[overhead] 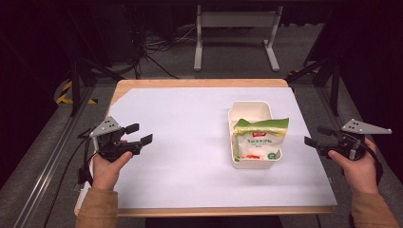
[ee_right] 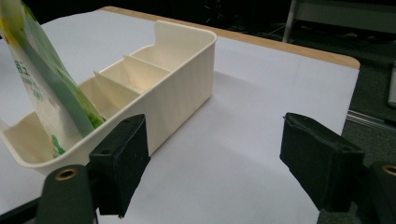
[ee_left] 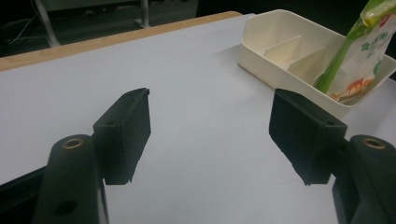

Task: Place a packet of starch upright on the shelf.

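Tray (overhead: 252,111) — cream plastic, with dividers — sits on the white sheet (overhead: 190,137) right of centre, its long axis running from my side toward the far edge. Inside its near compartment I see a green-and-white pouch (overhead: 259,140) leaning upright, top edge raised above the tray's rim. My left gripper (overhead: 137,134) hovers well to the tray's left, jaws spread wide, gripping nothing, pointing toward the tray. My right gripper (overhead: 317,136) hangs just off the tray's right side near the sheet's edge — jaws also wide apart, empty, touching nothing.
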{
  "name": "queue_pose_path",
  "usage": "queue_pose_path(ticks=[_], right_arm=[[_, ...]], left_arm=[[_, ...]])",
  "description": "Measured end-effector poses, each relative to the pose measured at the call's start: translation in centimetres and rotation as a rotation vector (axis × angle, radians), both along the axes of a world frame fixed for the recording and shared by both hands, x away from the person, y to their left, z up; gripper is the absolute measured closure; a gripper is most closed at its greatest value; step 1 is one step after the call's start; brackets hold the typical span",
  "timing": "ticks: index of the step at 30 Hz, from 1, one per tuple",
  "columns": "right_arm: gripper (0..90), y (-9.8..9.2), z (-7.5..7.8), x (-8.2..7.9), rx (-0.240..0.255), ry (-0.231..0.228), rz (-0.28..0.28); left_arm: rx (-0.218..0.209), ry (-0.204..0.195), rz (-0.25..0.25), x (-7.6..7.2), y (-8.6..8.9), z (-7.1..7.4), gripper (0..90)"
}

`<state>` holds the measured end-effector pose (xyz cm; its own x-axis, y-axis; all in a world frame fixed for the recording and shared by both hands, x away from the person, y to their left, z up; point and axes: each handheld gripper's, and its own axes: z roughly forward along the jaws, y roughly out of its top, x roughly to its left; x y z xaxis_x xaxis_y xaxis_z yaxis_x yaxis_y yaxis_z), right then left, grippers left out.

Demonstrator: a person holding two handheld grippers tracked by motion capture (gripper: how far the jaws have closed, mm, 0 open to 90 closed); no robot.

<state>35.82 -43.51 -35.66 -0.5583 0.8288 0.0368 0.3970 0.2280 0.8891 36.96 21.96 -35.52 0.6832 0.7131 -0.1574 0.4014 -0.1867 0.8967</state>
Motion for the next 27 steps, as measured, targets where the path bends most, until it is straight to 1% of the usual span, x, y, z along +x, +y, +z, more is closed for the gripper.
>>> queue_pose_path(ticks=[2, 4, 5, 6, 7, 8, 9, 14, 17, 20, 23, 25, 27], right_arm=[[23.3, 0.0, -0.6, 0.1, -0.006, 0.004, 0.007], [23.2, 0.0, -1.1, 0.1, -0.006, 0.008, 0.008], [23.2, 0.0, -1.5, 0.2, -0.005, 0.008, 0.012], [23.1, 0.1, -1.8, 0.2, -0.002, 0.011, 0.012], [23.1, 0.1, -1.8, 0.2, -0.002, 0.011, 0.012], [23.1, 0.1, -2.6, 0.2, 0.004, 0.019, 0.009], [23.1, 0.1, -2.6, 0.2, 0.004, 0.019, 0.009], [23.1, 0.3, -4.6, 0.3, 0.022, 0.052, -0.001], [23.0, 0.4, -5.8, 0.3, 0.038, 0.062, -0.006], [22.9, 0.5, -6.8, 0.3, 0.038, 0.079, -0.009], [22.9, 0.5, -7.2, 0.3, 0.056, 0.08, -0.009], [22.8, 0.6, -7.5, 0.4, 0.08, 0.073, -0.015], [22.8, 0.7, -7.7, 0.3, 0.09, 0.066, -0.016]], left_arm=[[-0.001, -0.004, 0.004, 0.1, 0.1, -0.2, 30.2], [-0.003, 0.003, 0.007, 0.2, 0.1, -0.5, 30.1], [0.003, -0.004, 0.007, 0.3, 0.2, -0.6, 30.0], [0.002, -0.002, 0.009, 0.4, 0.2, -0.7, 30.0], [0.002, -0.002, 0.009, 0.4, 0.2, -0.7, 30.0], [0.0, 0.0, 0.016, 0.5, 0.2, -0.9, 30.0], [0.0, 0.0, 0.016, 0.5, 0.2, -0.9, 30.0], [0.001, 0.006, 0.022, 0.7, 0.3, -1.4, 30.1], [0.003, 0.016, 0.024, 0.8, 0.3, -1.6, 30.1], [0.007, 0.015, 0.024, 0.9, 0.2, -1.7, 30.1], [0.013, 0.018, 0.021, 0.9, 0.1, -1.7, 30.1], [0.017, 0.022, 0.02, 0.9, -0.1, -1.8, 30.1], [0.022, 0.025, 0.018, 0.9, -0.2, -1.9, 30.1]])
